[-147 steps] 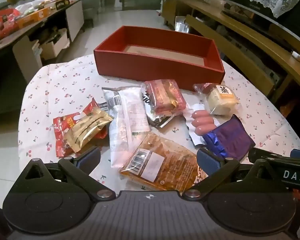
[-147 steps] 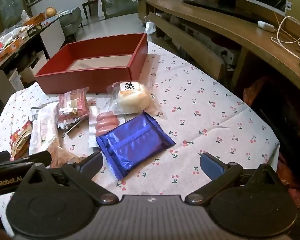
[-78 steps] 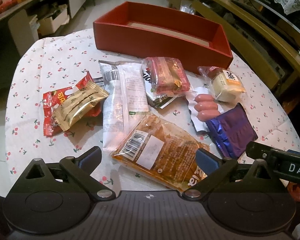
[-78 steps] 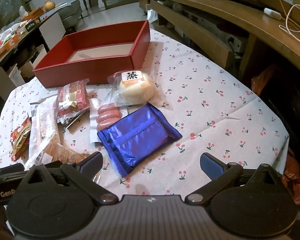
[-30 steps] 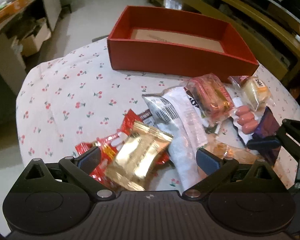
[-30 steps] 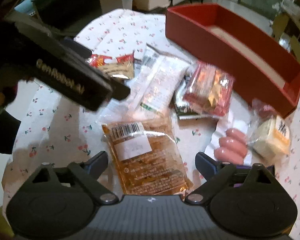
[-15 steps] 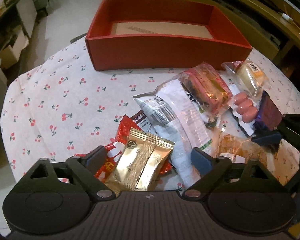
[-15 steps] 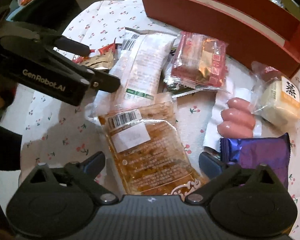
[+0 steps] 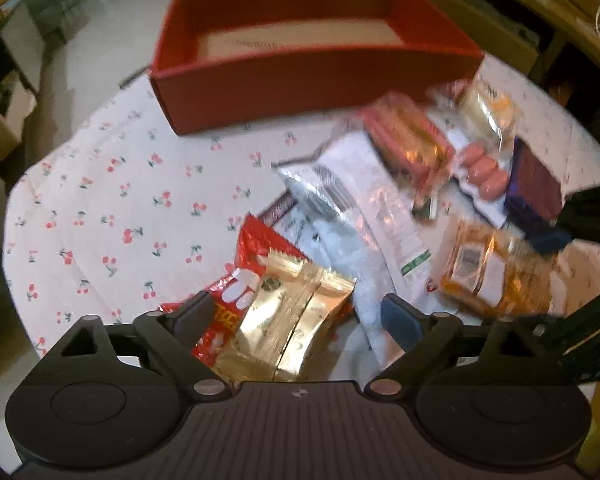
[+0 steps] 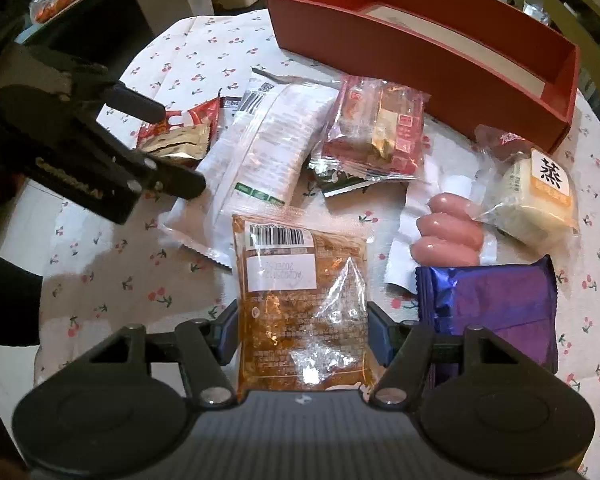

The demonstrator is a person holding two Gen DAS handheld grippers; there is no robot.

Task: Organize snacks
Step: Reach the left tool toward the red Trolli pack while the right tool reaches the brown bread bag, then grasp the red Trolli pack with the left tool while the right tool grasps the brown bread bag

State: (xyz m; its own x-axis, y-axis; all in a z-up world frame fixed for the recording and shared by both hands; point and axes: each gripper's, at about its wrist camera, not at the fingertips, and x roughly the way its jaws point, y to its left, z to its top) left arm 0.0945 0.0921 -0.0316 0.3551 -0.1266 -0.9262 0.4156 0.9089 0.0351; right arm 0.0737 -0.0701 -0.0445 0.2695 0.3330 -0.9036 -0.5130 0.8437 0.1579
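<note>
Several snack packs lie on the cherry-print table before an empty red box [image 10: 440, 40] [image 9: 308, 64]. My right gripper [image 10: 298, 334] has its fingers closed in on both sides of an orange packet with a barcode [image 10: 300, 292], which still lies on the table. My left gripper [image 9: 296, 314] is open around a gold packet [image 9: 288, 320] lying on a red packet [image 9: 256, 248]. In the right wrist view the left gripper [image 10: 168, 144] straddles the gold packet [image 10: 180, 142].
A long white packet [image 10: 260, 148], a red-and-gold pack [image 10: 380, 128], pink sausages [image 10: 448, 232], a white steamed cake [image 10: 536, 196] and a purple packet [image 10: 496, 304] lie between the grippers and the box. The table's edge curves close on the right.
My right gripper has closed in on the orange packet. My left gripper moved forward and lower over the gold packet, fingers now on either side of it.
</note>
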